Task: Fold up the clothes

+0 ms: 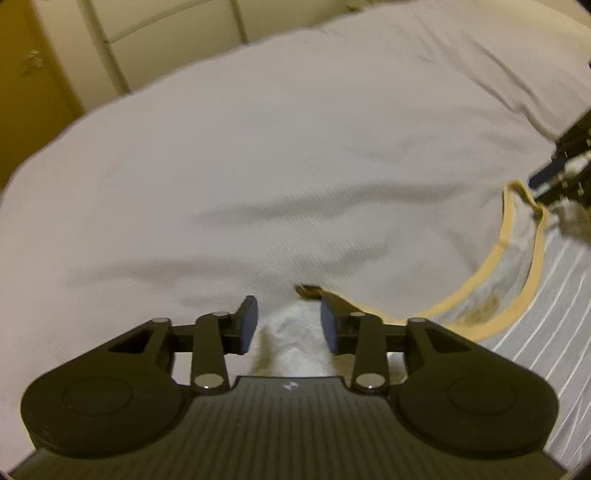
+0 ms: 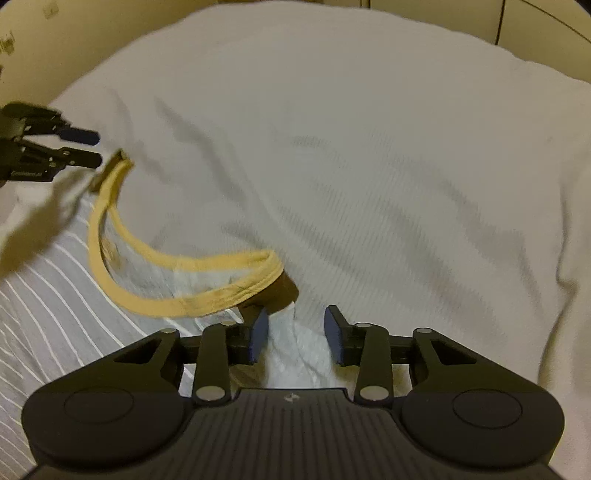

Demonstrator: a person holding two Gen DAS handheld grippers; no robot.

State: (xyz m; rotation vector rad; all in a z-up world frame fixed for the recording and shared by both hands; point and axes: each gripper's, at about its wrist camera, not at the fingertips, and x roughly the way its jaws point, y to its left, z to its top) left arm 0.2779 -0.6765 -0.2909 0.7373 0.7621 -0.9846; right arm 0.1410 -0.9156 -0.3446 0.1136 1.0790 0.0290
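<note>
A white ribbed T-shirt (image 1: 280, 177) with a yellow collar (image 1: 517, 280) lies spread out, neck end nearest me. My left gripper (image 1: 289, 326) is open at the shoulder left of the collar, and a raised ridge of white cloth sits between its fingers. In the right wrist view the shirt (image 2: 369, 177) and collar (image 2: 184, 266) show again. My right gripper (image 2: 296, 332) is open at the shoulder right of the collar, also with a ridge of cloth between its pads. Each gripper shows in the other's view: left (image 2: 92, 148), right (image 1: 546, 184), though the right one is blurred.
The shirt rests on a grey sheet with thin white stripes (image 2: 48, 295) (image 1: 554, 332). Beyond its far hem stand pale cabinet fronts (image 1: 166, 33) and a yellow-brown door (image 1: 33, 92). A cream wall (image 2: 74, 44) rises behind on the right wrist side.
</note>
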